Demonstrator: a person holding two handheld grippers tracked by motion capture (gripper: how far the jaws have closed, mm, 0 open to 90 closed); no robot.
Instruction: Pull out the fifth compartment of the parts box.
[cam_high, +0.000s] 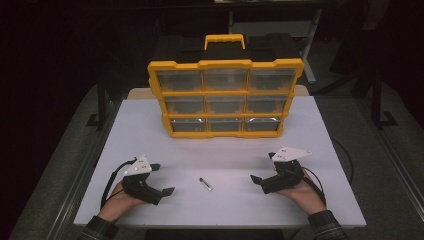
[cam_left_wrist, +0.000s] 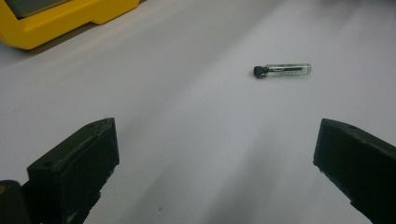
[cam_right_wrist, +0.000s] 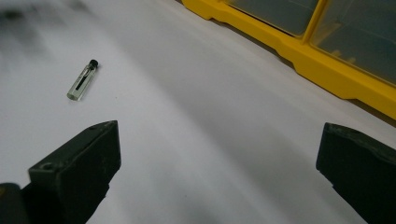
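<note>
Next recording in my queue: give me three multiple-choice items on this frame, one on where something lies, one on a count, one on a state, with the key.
1. Where does the small glass vial lie?
A. On the white table between the two tongs
B. Inside a drawer of the organiser
C. Gripped in the left tongs

2. How many clear drawers does the front of the yellow organiser show?
A. Four
B. Six
C. Nine

3. What state are the left tongs and right tongs in?
A. Both open, holding nothing
B. Both shut on the vial
C. Left shut, right open

Key:
1 A: the vial lies flat on the bare white table, apart from both tongs.
2 C: three rows of three drawers.
3 A: each gripper view shows its jaws spread wide with only tabletop between them.
</note>
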